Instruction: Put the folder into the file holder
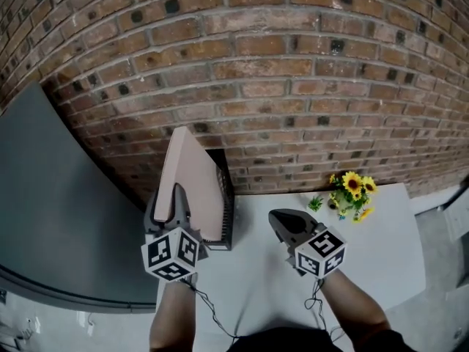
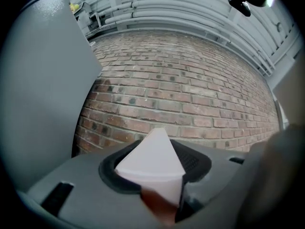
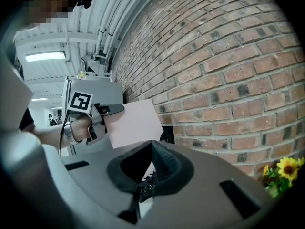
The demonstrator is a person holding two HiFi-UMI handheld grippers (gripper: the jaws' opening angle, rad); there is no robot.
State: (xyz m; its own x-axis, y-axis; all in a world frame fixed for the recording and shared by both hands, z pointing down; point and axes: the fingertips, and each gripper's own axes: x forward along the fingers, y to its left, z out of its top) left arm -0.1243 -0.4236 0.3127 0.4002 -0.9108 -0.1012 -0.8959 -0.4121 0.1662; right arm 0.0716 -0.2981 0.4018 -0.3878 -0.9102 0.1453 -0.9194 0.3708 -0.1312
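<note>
Clamping the pink folder (image 1: 196, 171) by its near edge in the left gripper (image 1: 177, 195), upright at the black mesh file holder (image 1: 227, 211) on the tabletop's (image 1: 381, 251) back left corner, hard against the brick wall (image 1: 293, 86). Hovering pinched shut and empty with the right gripper (image 1: 278, 218) over mid-tabletop, bare white all round. Only sunflowers (image 1: 352, 193) by the back right edge.

Even soft light, strong fisheye bending, dark corners, blurred foreground.
</note>
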